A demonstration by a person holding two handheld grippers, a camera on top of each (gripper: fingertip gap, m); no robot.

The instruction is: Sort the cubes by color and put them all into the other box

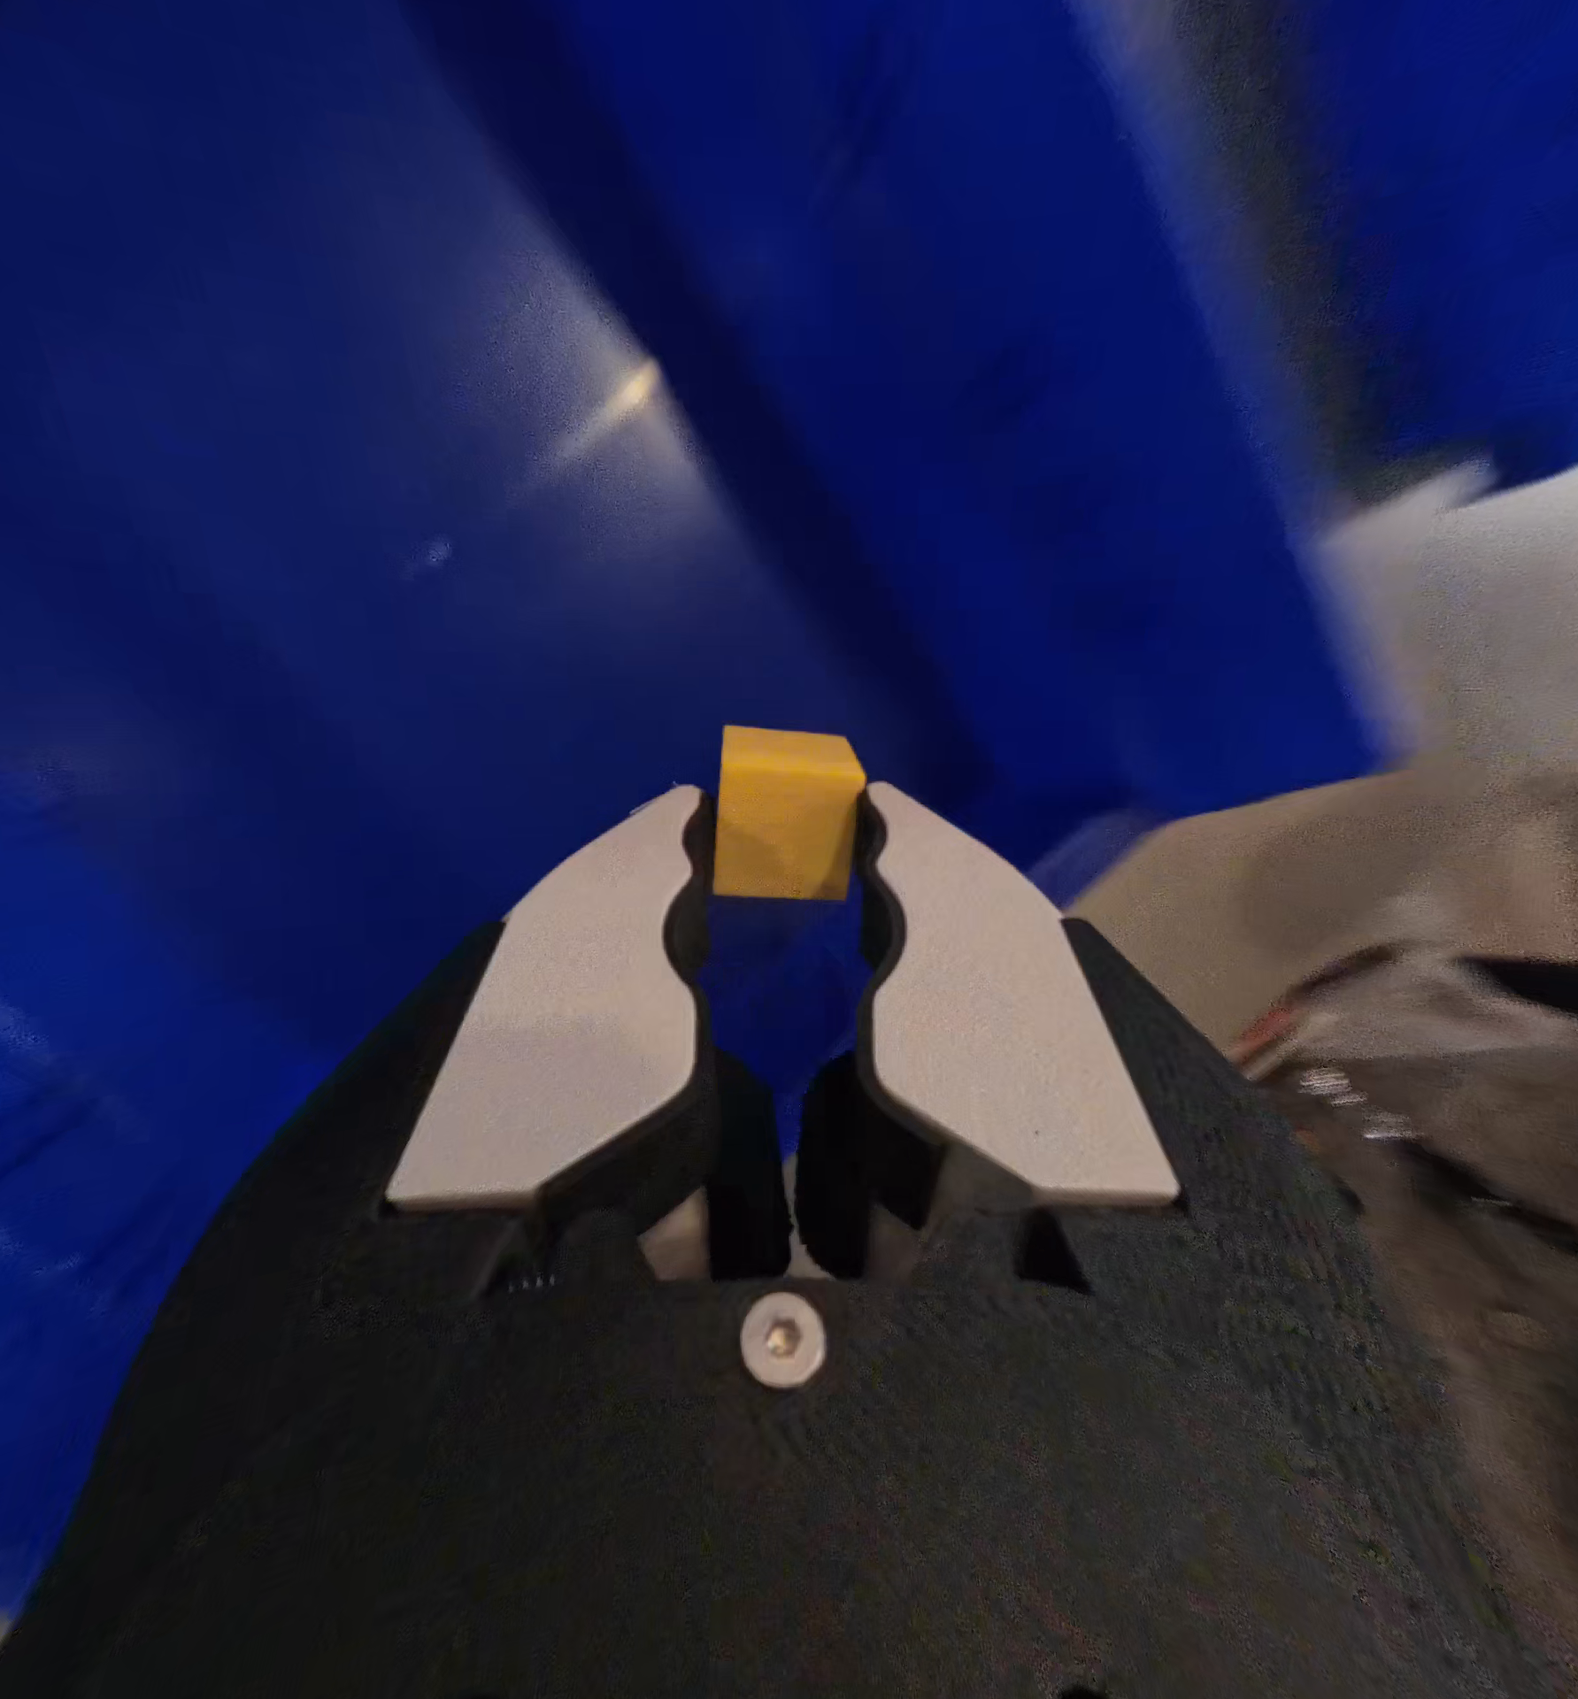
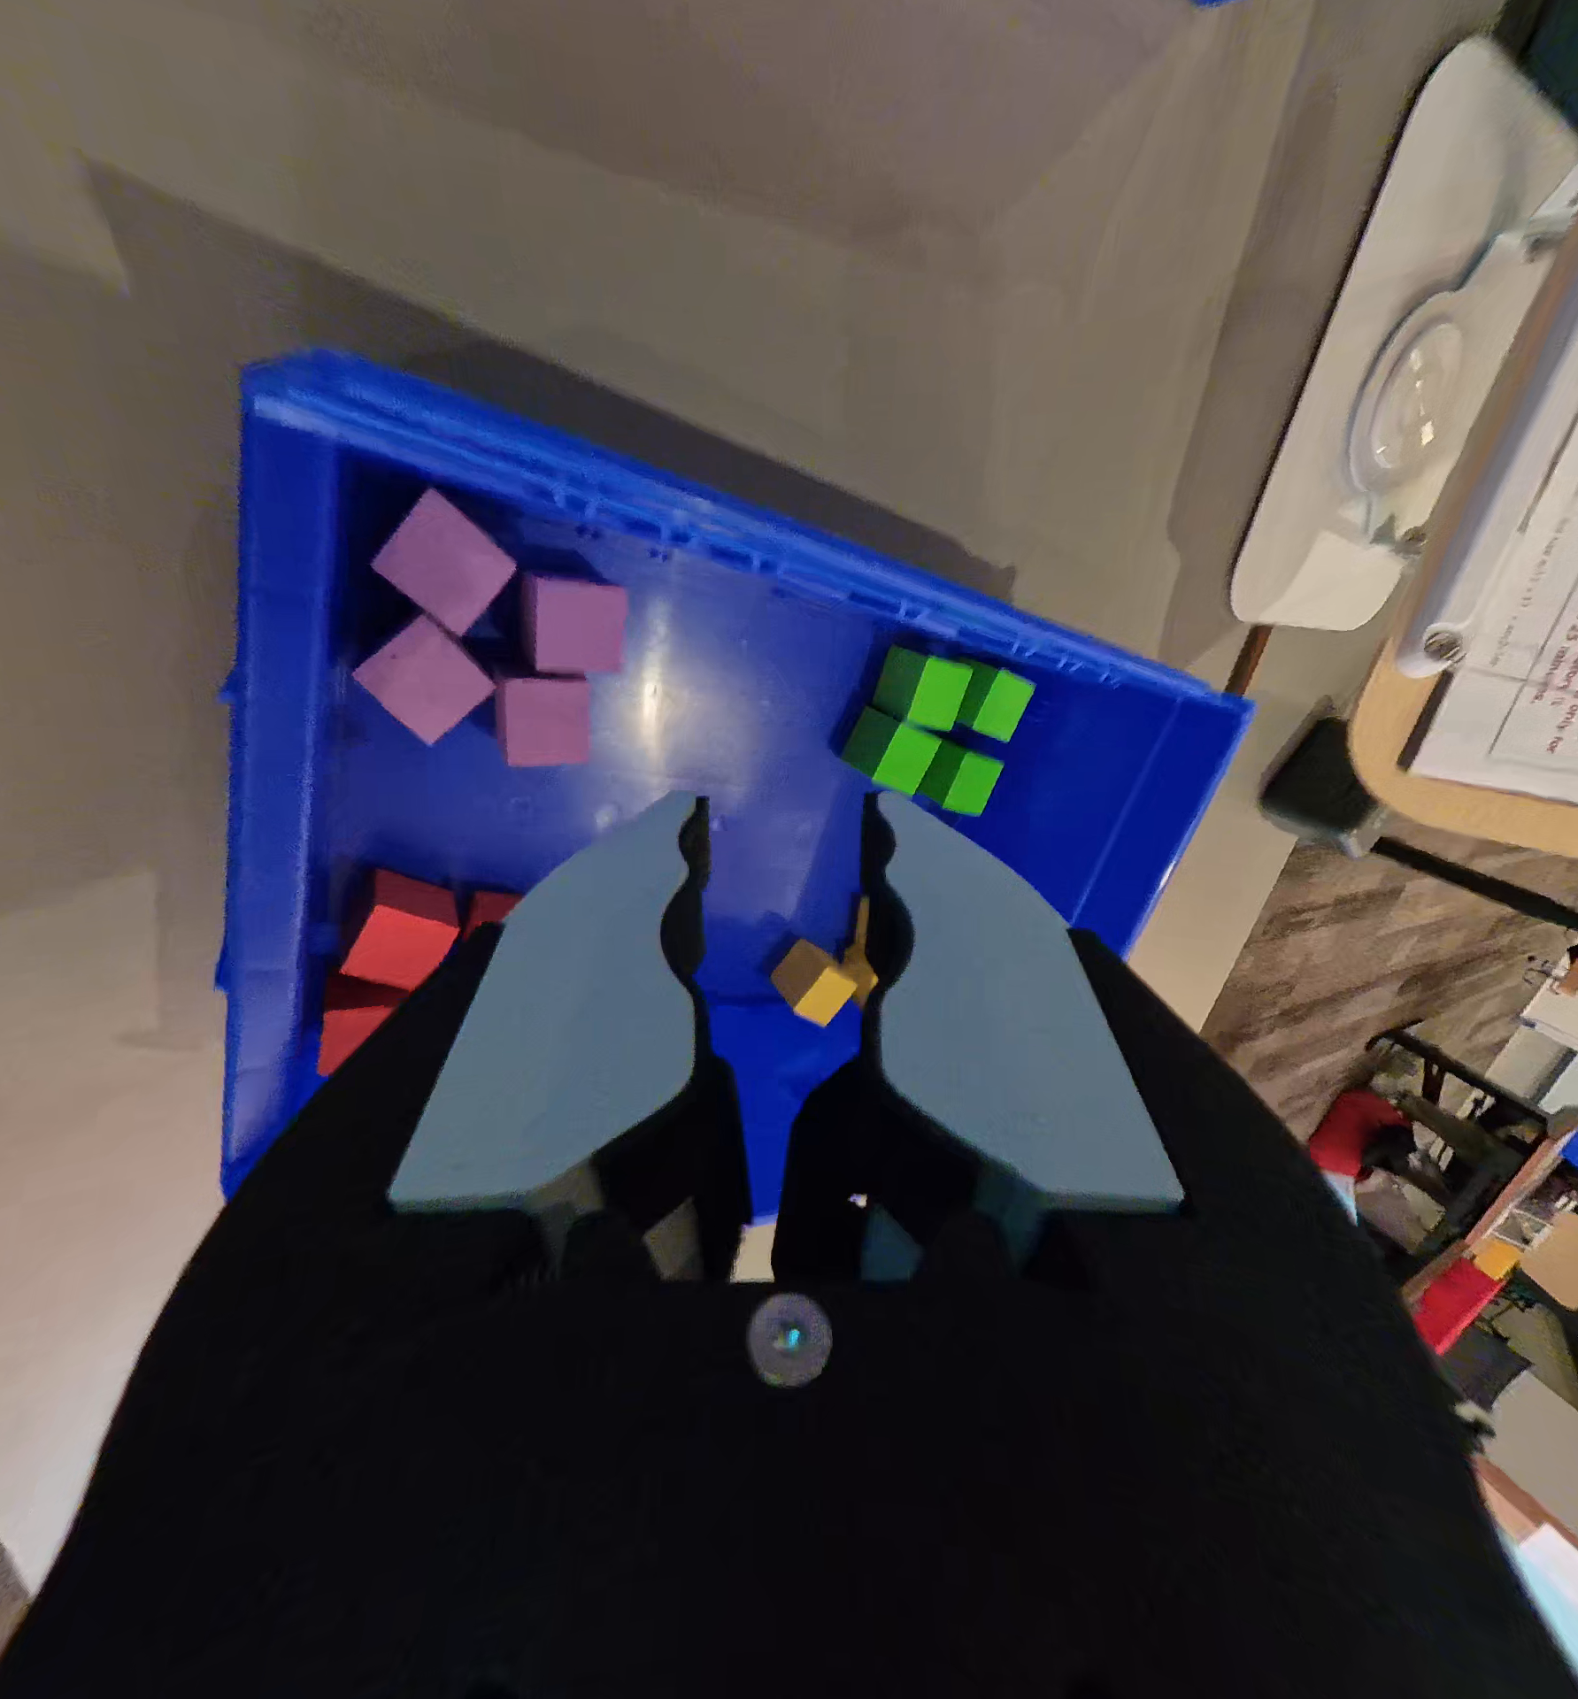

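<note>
My left gripper [image 1: 780,809] is shut on a small yellow cube [image 1: 785,818], pinched at the fingertips close over the inside of a blue bin [image 1: 353,552]. My right gripper [image 2: 783,814] is open and empty, high above the same blue bin [image 2: 279,735]. In the right wrist view the bin holds several purple cubes [image 2: 491,625] at the far left, several green cubes [image 2: 937,726] at the far right and red cubes [image 2: 389,947] at the near left. A small yellow cube [image 2: 812,988] lies on the bin floor between my right fingers, with another yellow piece partly hidden behind the right finger.
The bin sits on a beige tabletop [image 2: 674,230]. To the right stand a white device with a clear dome [image 2: 1410,395] and a wooden desk with printed sheets [image 2: 1557,644]. Wood-pattern floor and cluttered furniture [image 2: 1456,1149] lie at the lower right.
</note>
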